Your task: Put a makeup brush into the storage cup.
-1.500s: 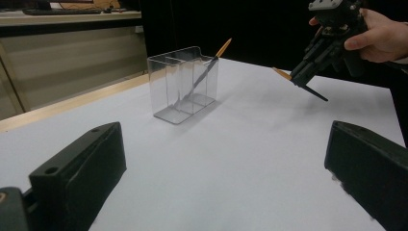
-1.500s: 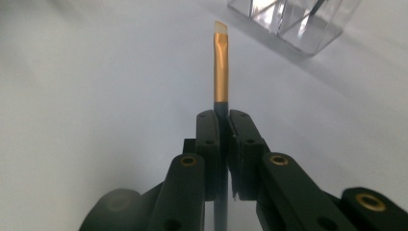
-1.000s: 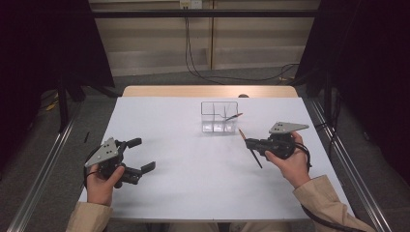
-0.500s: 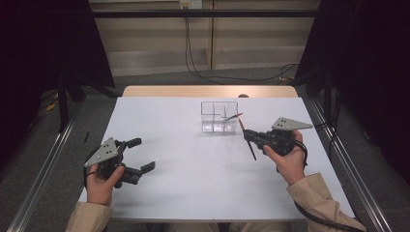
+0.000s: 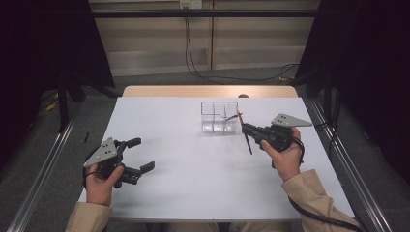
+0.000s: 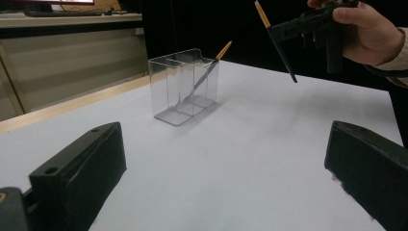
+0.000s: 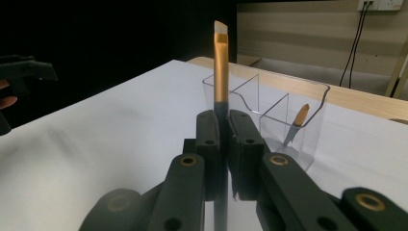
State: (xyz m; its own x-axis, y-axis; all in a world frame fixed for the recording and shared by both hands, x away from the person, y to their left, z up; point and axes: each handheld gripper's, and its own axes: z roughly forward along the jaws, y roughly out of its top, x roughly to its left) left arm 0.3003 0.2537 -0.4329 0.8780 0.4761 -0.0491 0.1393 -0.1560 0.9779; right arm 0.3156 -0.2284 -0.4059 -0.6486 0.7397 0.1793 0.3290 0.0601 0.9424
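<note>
A clear divided organizer [image 5: 209, 117] [image 6: 168, 91] [image 7: 312, 110] stands on the white table [image 5: 193, 179], right of centre. One gold-tipped brush [image 5: 232, 117] [image 6: 208, 73] [image 7: 298, 121] leans inside it. My right gripper [image 5: 244, 128] [image 7: 222, 121] hovers just right of the organizer, shut on a second brush [image 5: 247, 141] [image 7: 220, 67] [image 6: 279, 45] with a black handle and a gold ferrule. The held brush stands steeply, bristles up. My left gripper [image 5: 141, 153] [image 6: 226, 163] rests at the table's front left, open, with nothing between its jaws.
A wooden strip [image 5: 208, 91] runs along the table's far edge. Metal rails [image 5: 345, 164] flank both sides, and cables [image 5: 193, 58] hang behind. Bare tabletop lies between the two grippers.
My right gripper, with the brush, has shifted a little up and left, closer to the organizer. The left gripper has stayed put.
</note>
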